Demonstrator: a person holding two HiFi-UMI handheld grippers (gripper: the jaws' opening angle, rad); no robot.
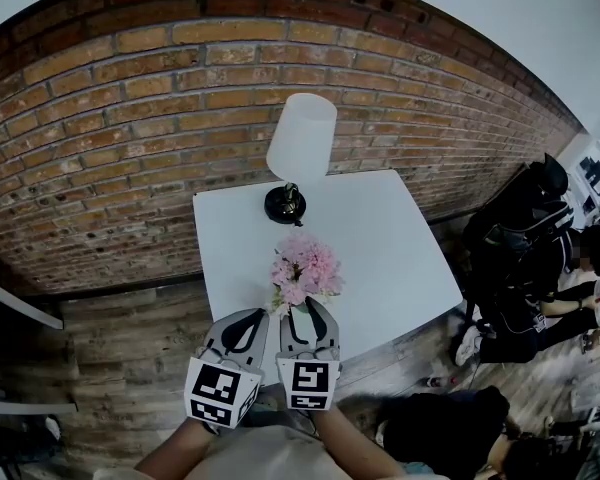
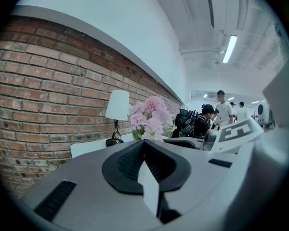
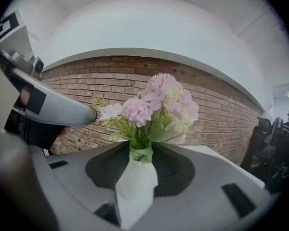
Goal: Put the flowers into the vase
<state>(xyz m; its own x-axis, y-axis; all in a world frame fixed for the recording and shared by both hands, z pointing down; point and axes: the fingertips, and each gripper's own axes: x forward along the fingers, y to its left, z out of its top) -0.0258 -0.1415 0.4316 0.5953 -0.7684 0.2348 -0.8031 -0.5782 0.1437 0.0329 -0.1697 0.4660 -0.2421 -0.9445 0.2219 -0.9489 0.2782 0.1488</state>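
Right gripper [image 3: 140, 148], jaws apart, with the vase [image 3: 135, 179] standing between them. I saw the pads flanking its neck on both sides, and as far as I could read it they did not press.

The vase was white and small, with a pebbled body narrowing to the neck. It stood on the table [image 1: 380, 228] close to the near edge, about midway along it. The flowers [image 3: 156, 97], pink and cream heads on green stems, already sat in its mouth and spread wider than the vase itself.

I judged the vase stiff and light, its rough surface offering fair grip. It looked top-heavy under the bunch, so a sideways nudge could tip it; the body below the neck was the place to hold it. The flowers I judged soft and nearly weightless, with heads apt to crush. Any further handling belonged on the gathered stems just above the rim.

Left gripper [image 1: 255, 316], jaws together on nothing, hung just beside the right one over the same near edge. Lamp [image 1: 300, 138], white shade on a dark base, stood at the far edge, against the brick wall [image 1: 110, 138].
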